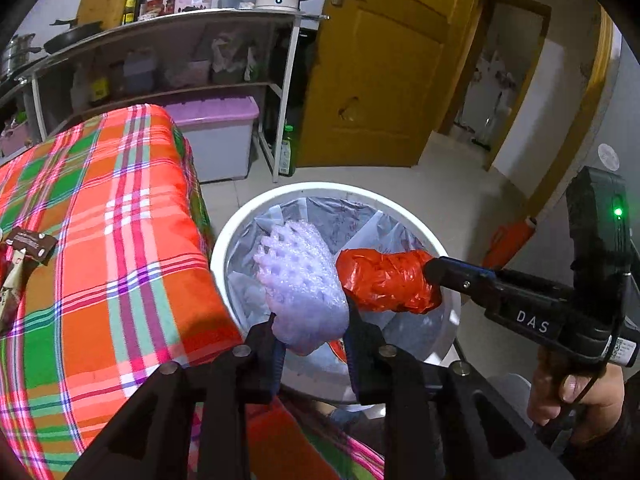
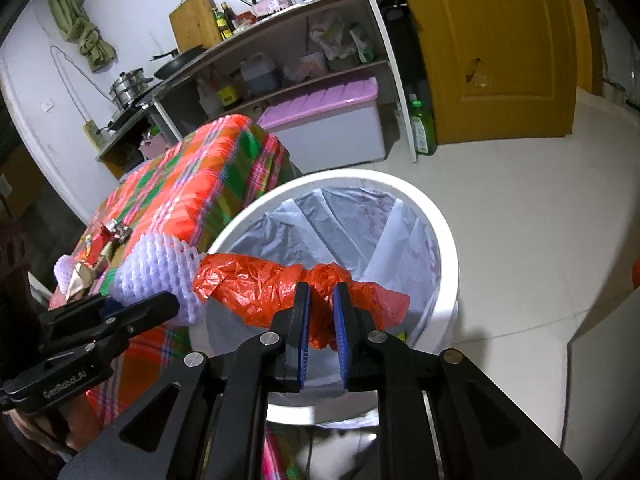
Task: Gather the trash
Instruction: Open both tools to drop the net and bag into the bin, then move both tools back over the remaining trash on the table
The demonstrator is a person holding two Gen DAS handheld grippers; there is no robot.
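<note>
Foam net [image 1: 304, 280] + red bag [image 1: 384, 280] over bin [image 1: 224, 240]

Your black two-finger left gripper [image 1: 312, 330] has blue pads and silver screws; your black right gripper [image 2: 321, 316] reads "DAS".

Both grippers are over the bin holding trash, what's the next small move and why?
Probably open both and let go. The left gripper has the foam net and the right gripper pinches the red plastic bag, both already above the lined white bin, so they should drop inside.
</note>
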